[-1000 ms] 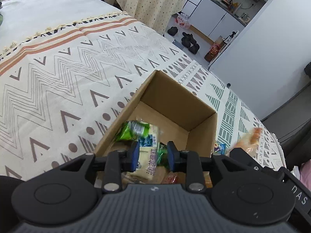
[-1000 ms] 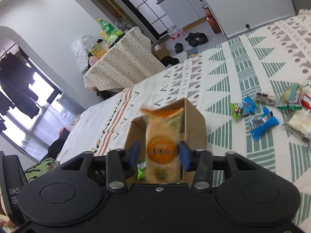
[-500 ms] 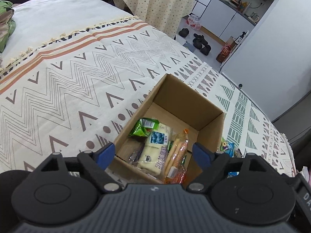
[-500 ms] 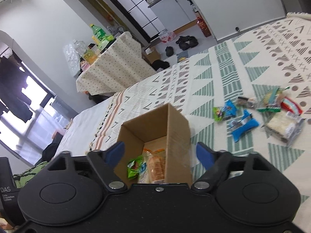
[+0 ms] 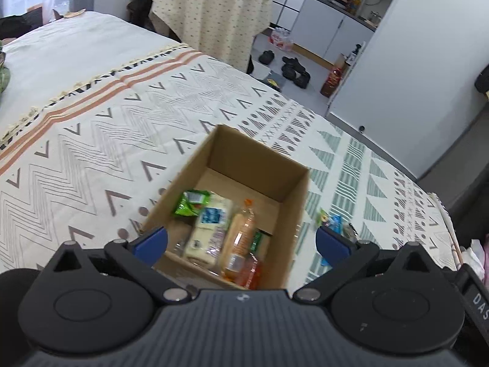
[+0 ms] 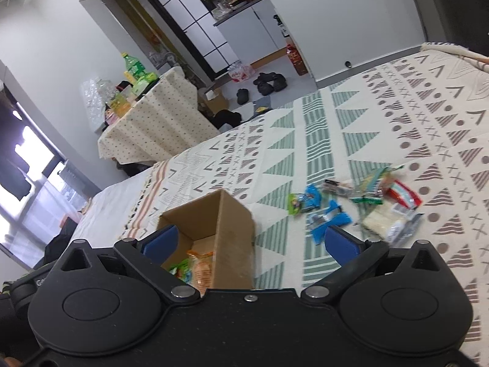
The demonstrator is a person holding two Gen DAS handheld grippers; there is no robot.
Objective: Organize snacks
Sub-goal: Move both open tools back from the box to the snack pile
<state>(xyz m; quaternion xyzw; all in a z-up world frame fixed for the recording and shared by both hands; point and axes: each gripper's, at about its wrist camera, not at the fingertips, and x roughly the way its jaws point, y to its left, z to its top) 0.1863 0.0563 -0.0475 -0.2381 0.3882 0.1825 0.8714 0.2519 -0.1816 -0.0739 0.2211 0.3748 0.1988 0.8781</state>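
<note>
Currently spread wide and empty: left gripper [image 5: 241,240] above cardboard box [image 5: 293,189], right gripper [image 6: 249,241] likewise. Inside box: orange cracker pack [image 5: 240,238], pale wafer pack [image 5: 207,229], green packet [image 5: 191,203]. Just beside box, on patterned bedspread [image 6: 382,122]: loose snacks [image 6: 354,202].

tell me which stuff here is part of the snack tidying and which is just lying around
Part of the job:
cardboard box
packets in the box
loose snack packets on the bedspread

Just lying about:
shoes on the floor
green bottle on the side table
</note>
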